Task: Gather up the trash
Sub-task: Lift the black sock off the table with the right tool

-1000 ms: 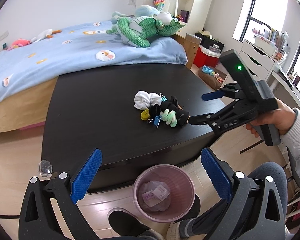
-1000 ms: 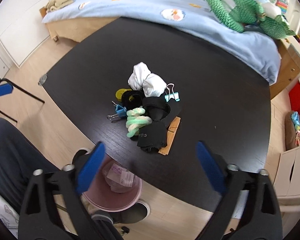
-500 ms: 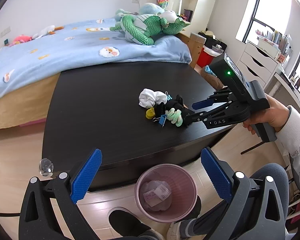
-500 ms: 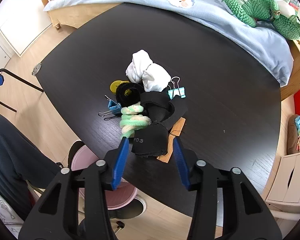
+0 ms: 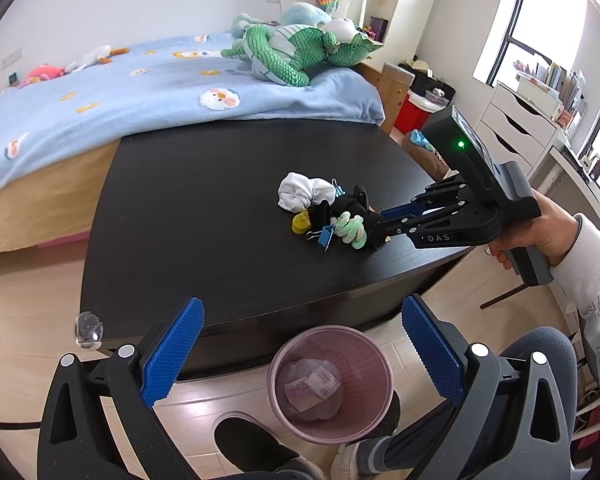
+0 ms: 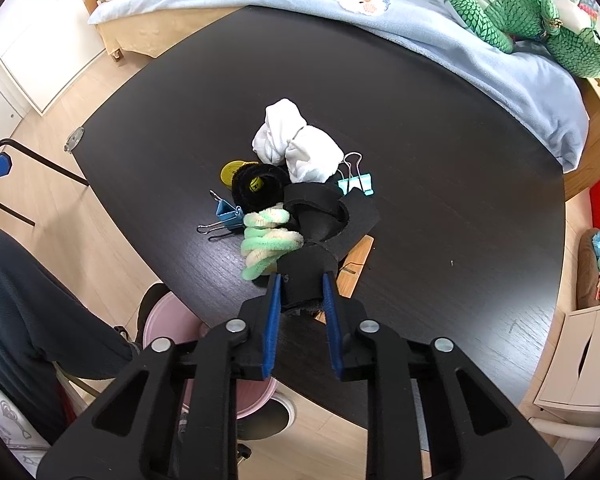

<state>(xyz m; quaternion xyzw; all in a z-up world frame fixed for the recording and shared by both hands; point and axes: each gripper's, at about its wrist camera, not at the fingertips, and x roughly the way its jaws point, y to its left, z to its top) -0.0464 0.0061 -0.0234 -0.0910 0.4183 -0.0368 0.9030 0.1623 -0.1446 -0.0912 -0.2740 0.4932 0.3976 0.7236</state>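
Black foam piece [image 6: 306, 276], at the near end of the clutter pile on the dark table [image 6: 460, 200], is pinched by the just-closing right gripper [image 6: 300, 300]; it should be lifted clear of the green chenille twist [image 6: 268, 242] and carried to the pink bin [image 5: 332, 380], the left gripper [image 5: 300, 356] being held spread wide.

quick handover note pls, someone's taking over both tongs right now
Right tongs: just closed on the black foam piece at the near end of the pile, not lifted.
Left tongs: open, empty, above the pink bin.
Bin sits on the floor at the black table edge, some wrappers already in.
Left: white cloth, two clips, green twist, yellow disc.
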